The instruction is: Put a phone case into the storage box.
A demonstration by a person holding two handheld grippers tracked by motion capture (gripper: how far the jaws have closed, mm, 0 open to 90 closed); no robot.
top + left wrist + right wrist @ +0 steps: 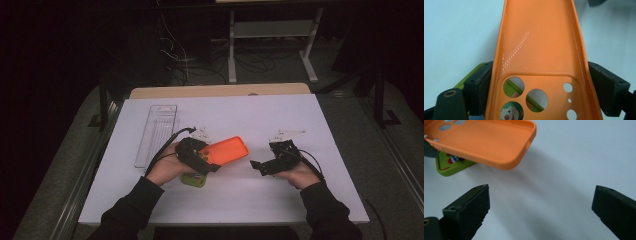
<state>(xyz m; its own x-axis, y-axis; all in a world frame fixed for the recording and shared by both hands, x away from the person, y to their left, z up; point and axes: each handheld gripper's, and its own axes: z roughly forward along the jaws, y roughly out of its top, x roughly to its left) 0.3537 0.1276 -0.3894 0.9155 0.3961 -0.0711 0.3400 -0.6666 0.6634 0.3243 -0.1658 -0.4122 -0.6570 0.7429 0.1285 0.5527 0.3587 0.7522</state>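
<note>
Orange phone case (pixel 227 150), clamped at its camera end by left tool (pixel 202 159), points right toward wide-open right tool (pixel 257 167).

Orange phone case (pixel 229 149), open side up with camera cut-outs at the gripped end, held tilted above the white table, clamped across its width, directly over a green patterned case (pixel 195 180) lying flat.

Dim room, dark all round; a white table top (pixel 280 115) catches the light, grey floor (pixel 360 130) either side, and a white-legged desk frame (pixel 270 45) stands far behind (cables (pixel 200 65) tangled beneath).
</note>
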